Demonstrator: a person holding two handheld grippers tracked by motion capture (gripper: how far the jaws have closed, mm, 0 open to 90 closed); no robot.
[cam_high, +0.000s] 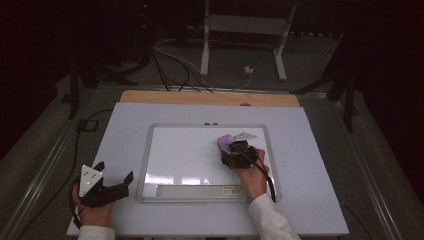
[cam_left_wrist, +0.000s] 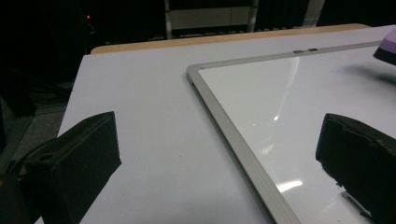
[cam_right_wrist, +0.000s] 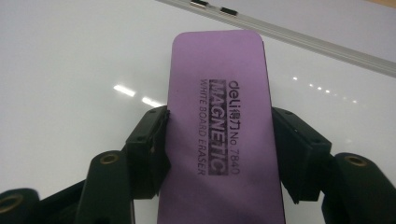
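Observation:
A purple whiteboard eraser (cam_right_wrist: 219, 135) marked "MAGNETIC" sits between the two black jaws of my right gripper (cam_right_wrist: 219, 149), which press on its long sides. In the high view that right gripper (cam_high: 235, 150) holds the eraser (cam_high: 224, 142) over the right part of the whiteboard (cam_high: 185, 155). My left gripper (cam_high: 112, 172) rests at the table's front left, beside the board's left frame, jaws wide apart with nothing between them. In the left gripper view its jaws straddle the board's frame (cam_left_wrist: 233, 135), and the eraser's corner (cam_left_wrist: 387, 46) shows at the far right.
The whiteboard lies on a white table (cam_high: 125, 125) with a wooden strip (cam_high: 210, 97) along the far edge. A long pale tray (cam_high: 200, 190) with a barcode label runs along the board's near edge. Cables and a stand's legs lie on the floor beyond.

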